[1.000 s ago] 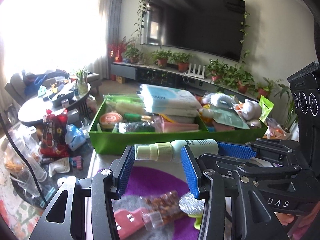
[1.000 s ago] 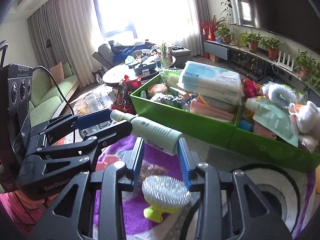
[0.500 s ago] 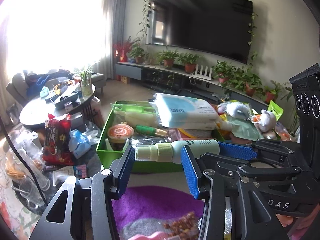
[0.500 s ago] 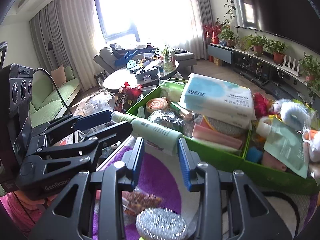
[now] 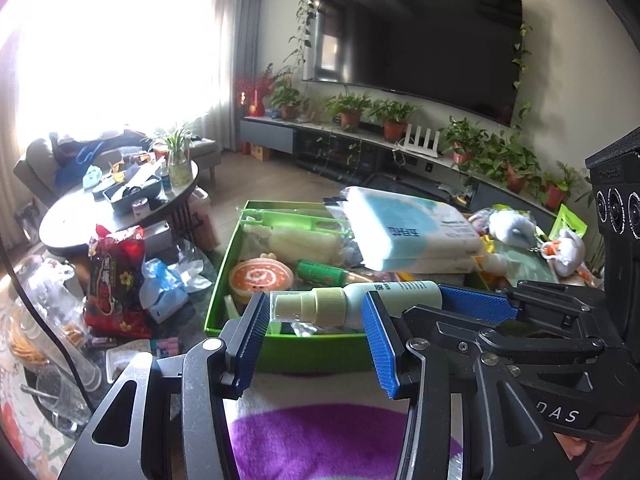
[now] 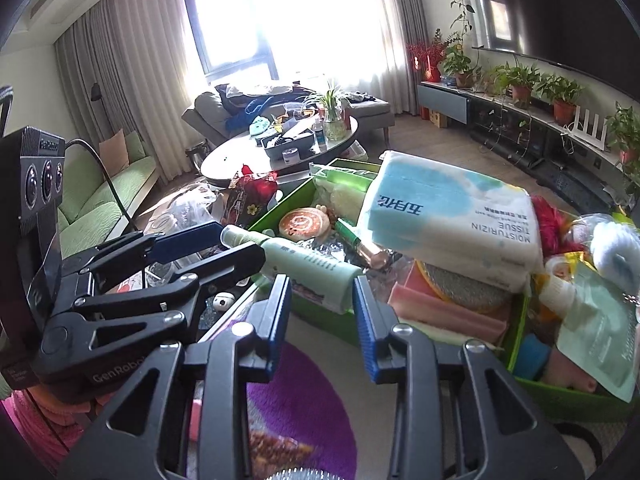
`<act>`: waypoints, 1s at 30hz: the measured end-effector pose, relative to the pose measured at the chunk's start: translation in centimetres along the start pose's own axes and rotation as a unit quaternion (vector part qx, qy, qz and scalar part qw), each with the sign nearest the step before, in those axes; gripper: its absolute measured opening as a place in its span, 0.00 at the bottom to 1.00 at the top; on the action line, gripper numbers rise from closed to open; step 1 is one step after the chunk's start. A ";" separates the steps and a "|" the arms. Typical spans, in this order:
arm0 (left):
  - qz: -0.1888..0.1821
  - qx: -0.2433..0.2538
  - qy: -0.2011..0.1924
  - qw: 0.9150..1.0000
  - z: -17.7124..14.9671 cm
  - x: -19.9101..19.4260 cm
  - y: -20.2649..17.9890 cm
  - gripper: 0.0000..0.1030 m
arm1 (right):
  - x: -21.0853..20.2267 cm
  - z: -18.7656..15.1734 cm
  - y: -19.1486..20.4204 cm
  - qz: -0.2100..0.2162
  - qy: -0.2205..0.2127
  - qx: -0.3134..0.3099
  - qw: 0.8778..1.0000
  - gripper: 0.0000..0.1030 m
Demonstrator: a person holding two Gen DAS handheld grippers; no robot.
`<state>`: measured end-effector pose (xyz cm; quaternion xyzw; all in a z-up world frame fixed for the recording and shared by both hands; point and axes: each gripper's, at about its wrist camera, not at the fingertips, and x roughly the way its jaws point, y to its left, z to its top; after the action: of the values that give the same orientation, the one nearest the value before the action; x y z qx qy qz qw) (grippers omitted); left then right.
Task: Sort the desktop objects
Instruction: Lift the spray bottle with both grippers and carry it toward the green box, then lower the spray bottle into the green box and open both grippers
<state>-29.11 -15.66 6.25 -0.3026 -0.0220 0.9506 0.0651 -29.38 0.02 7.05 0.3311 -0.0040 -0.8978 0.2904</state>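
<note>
A pale green spray bottle [image 5: 384, 294] [image 6: 308, 264] hangs level over the near wall of a green box [image 5: 304, 352]. My right gripper [image 6: 320, 284] is shut on its base end, and its jaws are closing a little tighter. In the left wrist view that gripper [image 5: 424, 304] comes in from the right and clamps the bottle's body. My left gripper [image 5: 312, 312] stands open. The bottle's cap lies across its fingertips, and the pads do not press on it. The box is packed with a tissue pack [image 6: 452, 216], an orange round tin [image 5: 260, 276] and other small items.
A purple and white mat [image 5: 328, 440] lies under both grippers. Left of the box are a red snack bag [image 5: 116, 276], plastic bags and drinking glasses [image 5: 60, 392]. A round coffee table [image 5: 120, 208] stands behind them. A second green compartment [image 6: 560, 400] holds toys and a pouch.
Both grippers have moved forward together with the bottle, from over the mat to the green box's near wall. The brush and snack packet on the mat have dropped out of view.
</note>
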 end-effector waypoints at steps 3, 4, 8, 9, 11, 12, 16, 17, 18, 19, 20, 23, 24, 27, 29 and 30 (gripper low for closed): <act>0.005 0.006 0.003 1.000 0.3 1.0 0.2 0.46 | 1.1 0.2 -0.6 0.002 0.004 0.010 1.000 0.31; 0.006 0.007 0.004 1.000 0.3 1.4 0.3 0.46 | 1.5 0.3 -0.7 0.002 0.006 0.014 1.000 0.31; 0.008 0.012 0.008 1.000 0.5 2.8 0.7 0.46 | 2.6 0.2 -1.2 -0.003 0.009 0.026 1.000 0.29; 0.010 0.012 0.009 1.000 0.5 3.1 0.7 0.46 | 2.9 0.2 -1.3 -0.006 0.009 0.028 1.000 0.28; 0.001 0.015 0.012 1.000 0.5 3.8 0.7 0.40 | 3.5 0.4 -1.5 -0.007 0.012 0.033 0.999 0.22; 0.000 0.016 0.016 1.000 0.5 4.4 0.6 0.39 | 3.8 0.5 -1.4 -0.008 0.015 0.034 0.999 0.20; -0.008 0.014 0.029 0.999 0.3 5.6 0.7 0.39 | 4.8 0.4 -1.6 -0.029 0.029 0.033 0.999 0.15; -0.019 0.006 0.035 0.999 0.2 5.8 0.8 0.39 | 4.9 0.3 -1.7 -0.028 0.034 0.035 0.998 0.15; -0.025 0.001 0.040 0.999 0.0 6.1 0.9 0.39 | 4.9 0.2 -1.7 -0.029 0.036 0.034 0.998 0.15; -0.028 -0.003 0.042 0.999 -0.1 6.2 0.9 0.39 | 4.8 0.2 -1.7 -0.030 0.037 0.031 0.998 0.15; -0.027 -0.004 0.043 0.999 -0.2 6.3 0.9 0.39 | 4.7 0.1 -1.7 -0.031 0.038 0.028 0.998 0.15; -0.017 0.007 0.042 0.999 -0.3 6.4 0.6 0.39 | 4.5 0.0 -1.6 -0.032 0.038 0.024 0.998 0.15; -0.018 0.007 0.043 0.999 -0.2 6.5 0.6 0.39 | 4.4 0.0 -1.7 -0.033 0.038 0.025 0.998 0.15; -0.019 0.005 0.046 0.999 0.0 6.8 0.5 0.39 | 4.3 -0.1 -1.9 -0.032 0.041 0.032 0.998 0.15; -0.017 0.008 0.046 0.999 0.2 7.2 0.4 0.39 | 4.2 -0.2 -2.1 -0.031 0.043 0.039 0.998 0.17; -0.014 0.010 0.047 0.999 0.4 7.5 0.3 0.39 | 4.1 -0.3 -2.1 -0.029 0.043 0.042 0.998 0.18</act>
<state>-35.42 -14.89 2.28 -0.3464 -0.0138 0.9344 0.0818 -32.79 -0.28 3.96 0.3813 -0.0194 -0.8898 0.2501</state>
